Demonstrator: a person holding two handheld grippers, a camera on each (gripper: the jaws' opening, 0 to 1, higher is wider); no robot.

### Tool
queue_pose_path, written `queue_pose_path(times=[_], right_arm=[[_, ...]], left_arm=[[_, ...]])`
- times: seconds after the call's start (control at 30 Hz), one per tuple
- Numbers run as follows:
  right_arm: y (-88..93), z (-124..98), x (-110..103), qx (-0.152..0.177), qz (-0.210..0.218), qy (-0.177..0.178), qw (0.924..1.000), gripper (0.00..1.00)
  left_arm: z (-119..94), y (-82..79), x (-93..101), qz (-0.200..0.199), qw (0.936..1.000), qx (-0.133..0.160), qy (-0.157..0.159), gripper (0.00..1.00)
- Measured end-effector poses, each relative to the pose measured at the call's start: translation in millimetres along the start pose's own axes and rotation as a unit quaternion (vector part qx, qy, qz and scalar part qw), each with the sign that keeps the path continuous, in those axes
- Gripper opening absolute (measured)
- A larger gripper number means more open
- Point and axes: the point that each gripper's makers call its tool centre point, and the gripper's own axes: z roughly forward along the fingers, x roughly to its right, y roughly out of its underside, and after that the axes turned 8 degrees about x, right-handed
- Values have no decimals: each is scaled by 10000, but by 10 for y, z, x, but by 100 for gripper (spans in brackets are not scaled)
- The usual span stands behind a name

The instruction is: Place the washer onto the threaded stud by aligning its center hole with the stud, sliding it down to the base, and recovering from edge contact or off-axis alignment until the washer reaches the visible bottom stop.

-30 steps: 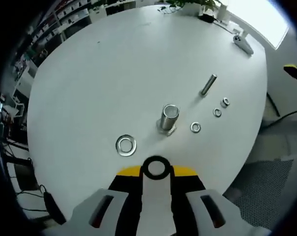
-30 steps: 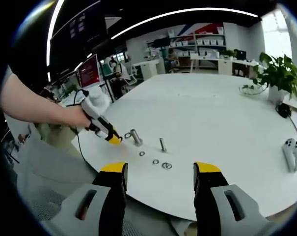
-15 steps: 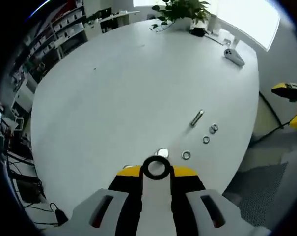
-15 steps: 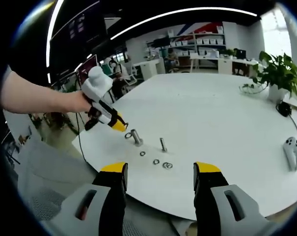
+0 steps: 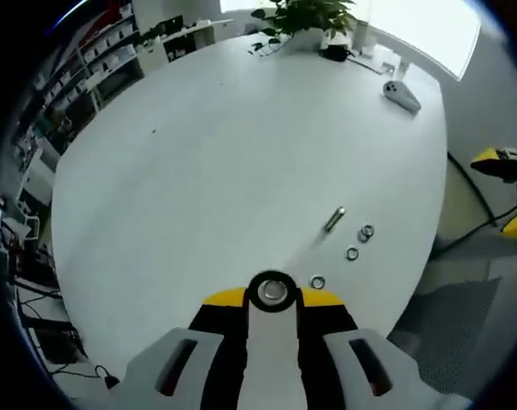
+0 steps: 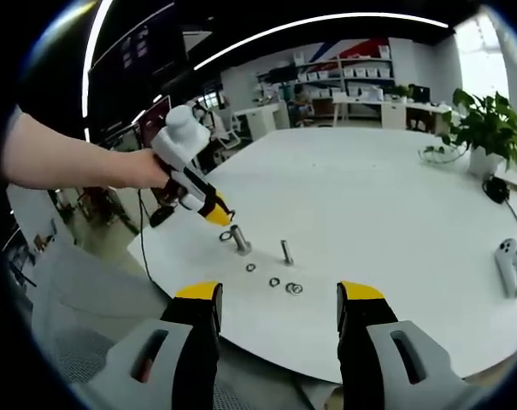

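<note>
The left claw (image 6: 217, 213) holds the washer (image 5: 272, 291) pinched at its rim, just above the threaded stud (image 6: 240, 239) on the white bench (image 6: 395, 205). The washer looks thin, stiff and slippery. The right claw (image 6: 279, 301) hangs wide and empty, well apart.

stud (image 6: 239, 238) on table (image 6: 386, 196), washers (image 6: 273, 281) seemingly beside it

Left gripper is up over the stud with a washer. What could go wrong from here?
1. In the left gripper view the washer at the left gripper tips hides the stud, so off-axis alignment could go unnoticed.
2. In the right gripper view the stud stands tilted, so the washer may catch an edge.
3. A dropped washer could roll among the loose washers.
</note>
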Motion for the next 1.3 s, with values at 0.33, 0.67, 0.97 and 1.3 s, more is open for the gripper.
queue_pose_path(times=[0.33, 0.67, 0.97, 1.3], right_arm=[[-6, 5, -22, 10, -26, -52, 10000, 56], [-4, 8, -28, -13, -56, -70, 10000, 56], [-15, 10, -20, 14, -10, -63, 10000, 56], [-9, 10, -15, 11, 22, -62, 10000, 56]], left_arm=[[-12, -7, -2, 32, 10000, -44, -17, 19], [-10, -18, -5, 49, 9999, -146, 46, 19], [53, -39, 5, 121, 9996, -232, 100, 19], [105, 17, 18, 270, 9983, -485, 199, 19]])
